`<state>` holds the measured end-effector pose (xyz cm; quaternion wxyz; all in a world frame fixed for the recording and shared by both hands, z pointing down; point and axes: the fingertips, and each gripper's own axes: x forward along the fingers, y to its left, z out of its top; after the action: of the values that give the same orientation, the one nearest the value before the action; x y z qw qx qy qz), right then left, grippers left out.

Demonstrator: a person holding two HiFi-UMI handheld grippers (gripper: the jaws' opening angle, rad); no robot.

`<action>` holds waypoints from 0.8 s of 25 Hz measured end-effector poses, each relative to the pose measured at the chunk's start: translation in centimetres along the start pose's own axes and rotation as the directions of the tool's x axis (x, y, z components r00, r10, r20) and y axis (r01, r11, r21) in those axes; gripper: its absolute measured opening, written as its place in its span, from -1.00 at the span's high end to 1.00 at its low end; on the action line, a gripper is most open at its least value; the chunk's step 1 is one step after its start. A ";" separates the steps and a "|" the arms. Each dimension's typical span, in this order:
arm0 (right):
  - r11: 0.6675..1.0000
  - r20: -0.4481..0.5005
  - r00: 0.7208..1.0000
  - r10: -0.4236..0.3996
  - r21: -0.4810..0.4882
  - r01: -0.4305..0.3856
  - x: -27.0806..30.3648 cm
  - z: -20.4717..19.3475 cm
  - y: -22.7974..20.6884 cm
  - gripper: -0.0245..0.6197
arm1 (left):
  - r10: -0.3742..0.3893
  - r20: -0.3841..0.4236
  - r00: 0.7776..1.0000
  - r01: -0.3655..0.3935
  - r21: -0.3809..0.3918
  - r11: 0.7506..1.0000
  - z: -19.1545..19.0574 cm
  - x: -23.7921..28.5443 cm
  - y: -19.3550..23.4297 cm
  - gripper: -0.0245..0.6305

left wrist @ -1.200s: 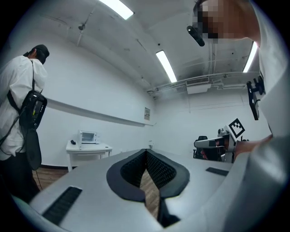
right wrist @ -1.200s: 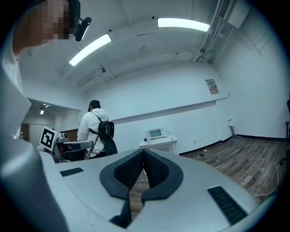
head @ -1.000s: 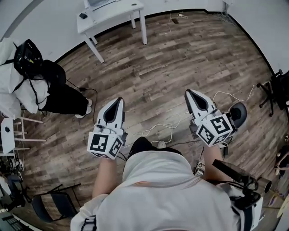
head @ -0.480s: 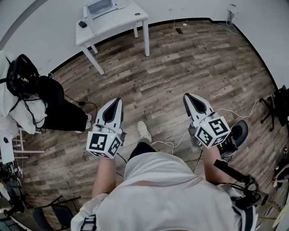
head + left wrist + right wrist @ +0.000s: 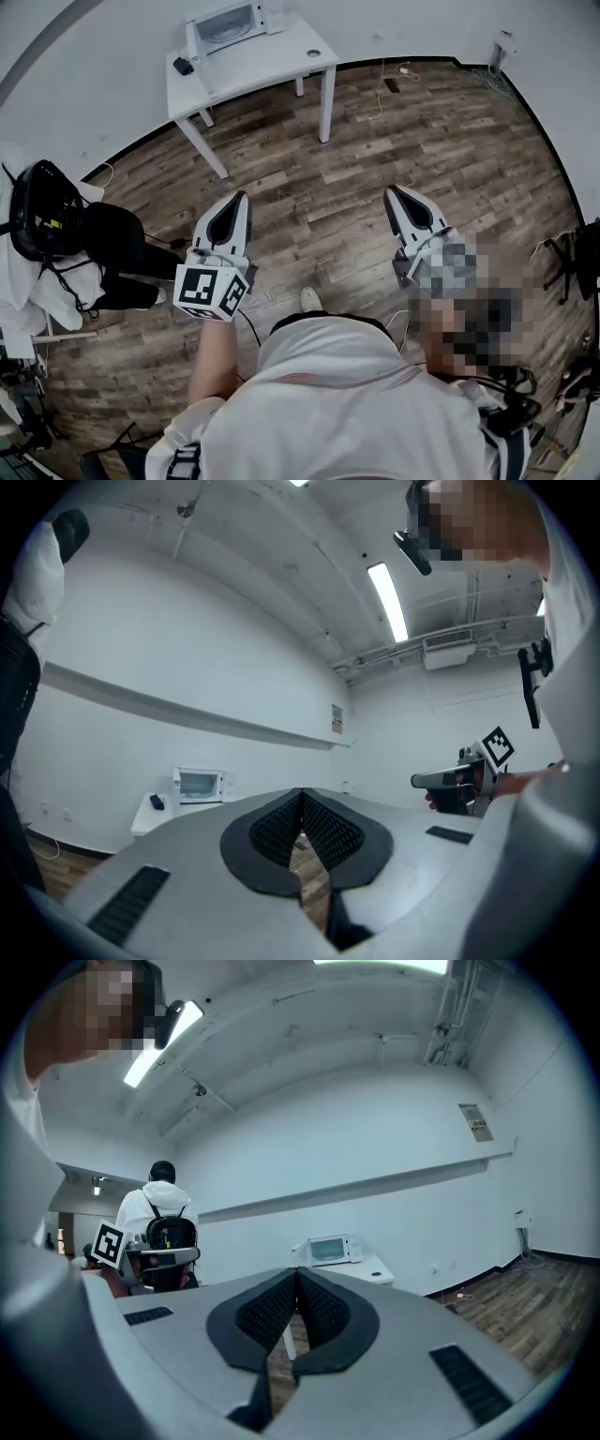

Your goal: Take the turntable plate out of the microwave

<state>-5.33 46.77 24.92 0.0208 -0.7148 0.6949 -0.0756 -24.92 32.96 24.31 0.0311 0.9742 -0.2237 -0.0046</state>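
Both tools are clenched and empty. The left tool (image 5: 236,201) has its black ribbed pads (image 5: 272,829) pressed together at the tips, with only floorboards showing through the slit below them. The right tool (image 5: 394,195) is the same, its pads (image 5: 323,1312) meeting in a closed seam with nothing between them. Both are held out level, side by side and well apart, over bare wooden floor (image 5: 394,131) in the middle of the head view.

The turntable plate cannot be seen in any view. The microwave (image 5: 230,23) stands far ahead of both tools at the top of the head view, on a white bench (image 5: 272,61) against the wall. In the left gripper view it is small, left of the closed tips (image 5: 200,785); in the right gripper view it sits just above them (image 5: 330,1250).

A small dark thing (image 5: 183,66) lies on the bench left of the microwave. At the left edge of the head view a person (image 5: 112,239) wearing a black backpack (image 5: 42,211) is close to the left tool's side. Thin cables (image 5: 380,94) trail across the floor near the far wall, right of the bench. Open floor lies between the tools and the bench.
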 end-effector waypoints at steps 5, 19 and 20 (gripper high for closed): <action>0.999 -0.033 0.999 0.036 -0.007 -0.037 6.1 0.4 0.1 0.91 | 0.041 0.004 0.999 -0.040 -0.022 0.999 0.0 2.2 4.9 0.89; 0.980 -0.060 0.978 0.201 0.011 -0.201 23.4 -0.3 -3.7 0.91 | 0.181 -0.019 0.983 -0.181 -0.034 0.983 -1.7 10.5 15.4 0.89; 0.978 -0.059 0.976 0.209 0.015 -0.208 24.8 -0.1 -4.7 0.91 | 0.190 -0.019 0.982 -0.190 -0.034 0.981 -1.6 11.8 16.1 0.89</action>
<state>-0.18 22.24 27.65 0.0108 -0.6354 0.7659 -0.0976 -21.30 13.41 27.00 0.0508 0.9476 -0.3153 0.0022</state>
